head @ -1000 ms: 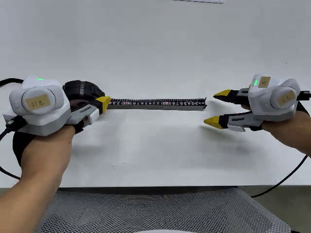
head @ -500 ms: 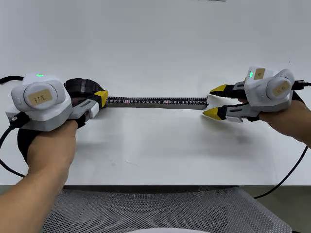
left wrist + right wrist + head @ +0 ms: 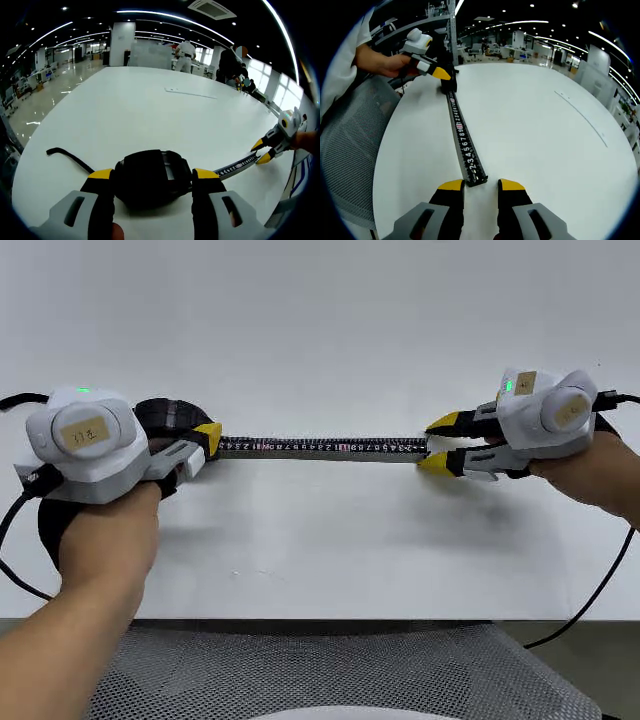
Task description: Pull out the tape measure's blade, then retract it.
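Note:
A black tape measure case (image 3: 168, 424) rests on the white table (image 3: 330, 530), and my left gripper (image 3: 205, 445) is shut on it. In the left gripper view the case (image 3: 152, 175) sits between the two yellow-tipped jaws of the left gripper (image 3: 154, 175). The blade (image 3: 320, 448) lies drawn out to the right along the table. My right gripper (image 3: 438, 443) is open, one tip on either side of the blade's end. In the right gripper view the blade (image 3: 462, 140) ends just ahead of the gap of the right gripper (image 3: 481, 186), with the case (image 3: 448, 83) far off.
A grey mesh chair (image 3: 330, 670) stands against the table's near edge. A black cable (image 3: 67, 156) lies on the table left of the case. A thin flat strip (image 3: 580, 115) lies farther out on the table. People stand beyond the far edge.
My right gripper has moved left up to the blade's end, and its jaws have narrowed around it. The left gripper and the case have stayed put.

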`<move>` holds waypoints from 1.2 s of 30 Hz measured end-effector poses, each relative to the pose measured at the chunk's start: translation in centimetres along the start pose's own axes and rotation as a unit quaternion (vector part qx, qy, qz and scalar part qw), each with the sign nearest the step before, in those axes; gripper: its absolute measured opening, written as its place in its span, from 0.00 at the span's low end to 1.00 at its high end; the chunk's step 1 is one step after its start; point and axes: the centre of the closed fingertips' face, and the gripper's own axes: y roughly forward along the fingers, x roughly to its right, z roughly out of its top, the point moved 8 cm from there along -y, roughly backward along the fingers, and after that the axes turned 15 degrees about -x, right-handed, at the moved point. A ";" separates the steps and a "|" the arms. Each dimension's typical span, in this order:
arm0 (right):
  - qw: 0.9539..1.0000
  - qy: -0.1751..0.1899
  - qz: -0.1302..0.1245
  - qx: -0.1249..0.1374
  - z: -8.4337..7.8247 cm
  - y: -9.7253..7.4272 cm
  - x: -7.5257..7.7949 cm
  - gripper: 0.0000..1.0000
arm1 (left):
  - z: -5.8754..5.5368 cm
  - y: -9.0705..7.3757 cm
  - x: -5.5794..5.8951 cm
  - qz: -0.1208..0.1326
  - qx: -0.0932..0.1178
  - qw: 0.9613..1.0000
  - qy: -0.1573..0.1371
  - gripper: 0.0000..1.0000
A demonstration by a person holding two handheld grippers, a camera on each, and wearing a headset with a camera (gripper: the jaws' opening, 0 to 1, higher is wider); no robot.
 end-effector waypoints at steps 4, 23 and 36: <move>1.000 -0.013 0.006 -0.001 0.3 0.2 0.0 0.20 | 0.0 0.0 0.0 0.000 0.001 1.000 0.000 0.58; 1.000 -0.023 0.004 0.012 0.6 0.6 -0.4 0.11 | 0.0 0.1 0.2 0.013 0.002 1.000 0.003 0.58; 1.000 -0.028 0.000 0.015 0.6 0.7 -0.7 0.11 | 0.1 0.2 0.2 0.023 -0.006 1.000 0.013 0.56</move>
